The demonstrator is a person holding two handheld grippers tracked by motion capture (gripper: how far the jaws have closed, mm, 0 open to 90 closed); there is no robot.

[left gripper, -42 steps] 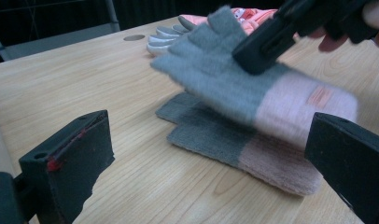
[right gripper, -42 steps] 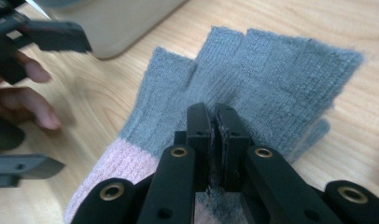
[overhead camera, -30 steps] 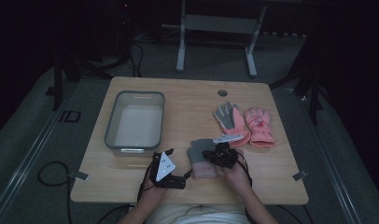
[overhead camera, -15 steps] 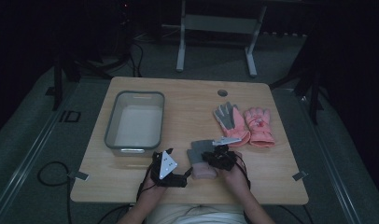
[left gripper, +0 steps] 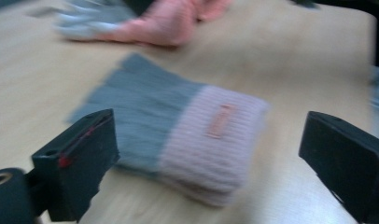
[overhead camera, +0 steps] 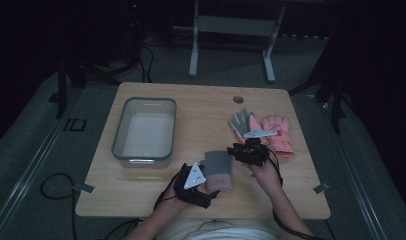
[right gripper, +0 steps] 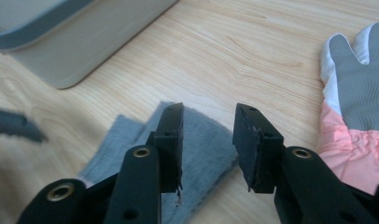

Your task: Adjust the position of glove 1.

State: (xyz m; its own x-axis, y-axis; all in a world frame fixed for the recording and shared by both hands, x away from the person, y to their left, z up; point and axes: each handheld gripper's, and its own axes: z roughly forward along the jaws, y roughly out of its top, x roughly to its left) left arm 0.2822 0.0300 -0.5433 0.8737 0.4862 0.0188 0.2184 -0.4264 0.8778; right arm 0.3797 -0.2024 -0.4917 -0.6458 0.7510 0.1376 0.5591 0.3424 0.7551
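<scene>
A: What has moved since a moment ago?

B: The right tongs (overhead camera: 241,150) have lifted off the folded grey knitted glove with a pink cuff (overhead camera: 218,170); their jaws have just been opening, and nothing is between them.

A: And the left tongs (overhead camera: 211,195)?

B: Wide open, holding nothing; they sit just by the pink cuff.

A: Where is the glove?

B: Flat on the pale wooden worktop (overhead camera: 201,110), between the clear plastic tub (overhead camera: 143,131) and the pink and grey padded gloves (overhead camera: 263,131).
</scene>
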